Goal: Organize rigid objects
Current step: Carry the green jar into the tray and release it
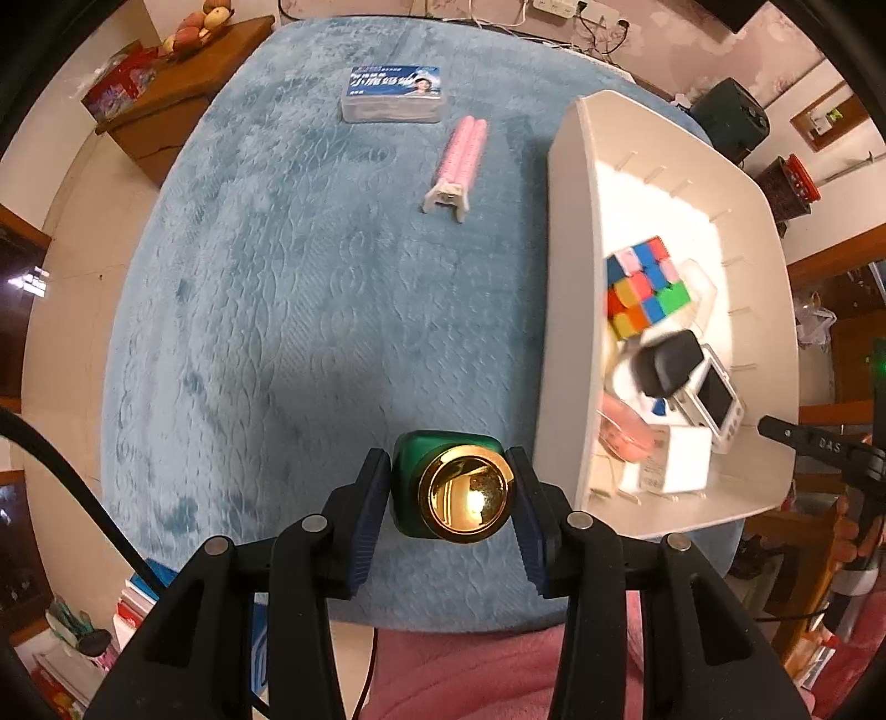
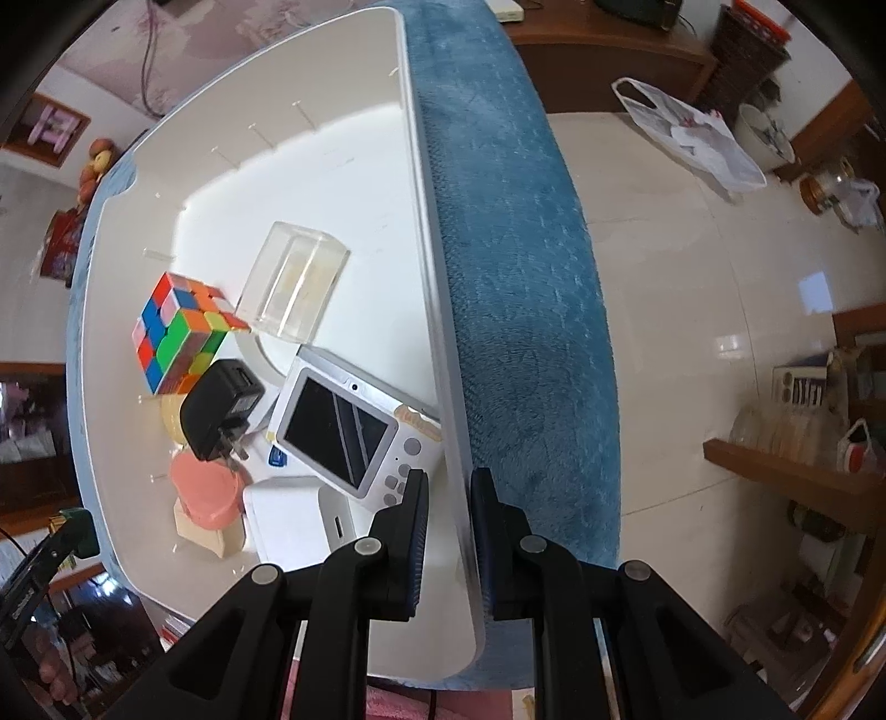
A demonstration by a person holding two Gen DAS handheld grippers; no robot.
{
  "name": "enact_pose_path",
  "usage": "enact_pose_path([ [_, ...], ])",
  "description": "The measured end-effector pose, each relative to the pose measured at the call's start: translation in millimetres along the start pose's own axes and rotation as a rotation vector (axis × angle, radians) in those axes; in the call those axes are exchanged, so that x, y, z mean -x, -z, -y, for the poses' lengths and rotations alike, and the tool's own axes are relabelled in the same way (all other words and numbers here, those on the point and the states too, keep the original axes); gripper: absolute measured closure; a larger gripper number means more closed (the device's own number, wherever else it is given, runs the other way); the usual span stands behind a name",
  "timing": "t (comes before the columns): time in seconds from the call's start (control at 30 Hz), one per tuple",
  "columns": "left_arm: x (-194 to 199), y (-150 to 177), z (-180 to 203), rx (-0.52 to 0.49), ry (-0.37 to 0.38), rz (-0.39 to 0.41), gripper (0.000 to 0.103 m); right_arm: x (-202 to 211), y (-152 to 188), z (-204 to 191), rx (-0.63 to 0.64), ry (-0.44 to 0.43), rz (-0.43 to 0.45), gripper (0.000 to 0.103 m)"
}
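Note:
My left gripper (image 1: 451, 487) is shut on a green bottle with a gold cap (image 1: 462, 493), held over the blue cloth just left of the white bin (image 1: 570, 277). My right gripper (image 2: 449, 487) is shut on the bin's right wall (image 2: 443, 387), which tilts the bin. Inside lie a Rubik's cube (image 2: 177, 332), a clear plastic box (image 2: 293, 279), a black charger (image 2: 221, 410), a white camera (image 2: 354, 426), a pink object (image 2: 207, 490) and a white box (image 2: 288, 523). A pink hair clip (image 1: 457, 163) and a blue-labelled box (image 1: 394, 94) lie on the cloth farther off.
The blue cloth (image 1: 277, 332) covers the table. A wooden side table with fruit (image 1: 188, 33) stands at the far left. Tiled floor (image 2: 692, 277) with bags and shelves lies right of the table's edge.

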State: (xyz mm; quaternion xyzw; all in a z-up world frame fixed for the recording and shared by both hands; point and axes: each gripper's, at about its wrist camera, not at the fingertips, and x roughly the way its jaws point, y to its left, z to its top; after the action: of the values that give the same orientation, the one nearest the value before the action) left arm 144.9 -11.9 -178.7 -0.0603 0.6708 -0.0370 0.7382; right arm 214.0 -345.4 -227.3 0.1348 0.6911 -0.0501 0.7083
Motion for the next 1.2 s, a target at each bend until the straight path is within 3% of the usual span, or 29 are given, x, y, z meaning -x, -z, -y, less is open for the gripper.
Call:
enact_pose_path([
  [0.53, 11.9, 24.1, 71.0, -0.12, 0.031, 0.036, 0.057, 0.4, 3.3, -5.4, 0.146, -0.012, -0.016, 0.086],
  [1.2, -4.2, 30.2, 151.4, -0.281, 0.076, 0.041, 0.057, -12.0, 14.9, -8.7, 0.267, -0.004, -0.076, 0.086],
])
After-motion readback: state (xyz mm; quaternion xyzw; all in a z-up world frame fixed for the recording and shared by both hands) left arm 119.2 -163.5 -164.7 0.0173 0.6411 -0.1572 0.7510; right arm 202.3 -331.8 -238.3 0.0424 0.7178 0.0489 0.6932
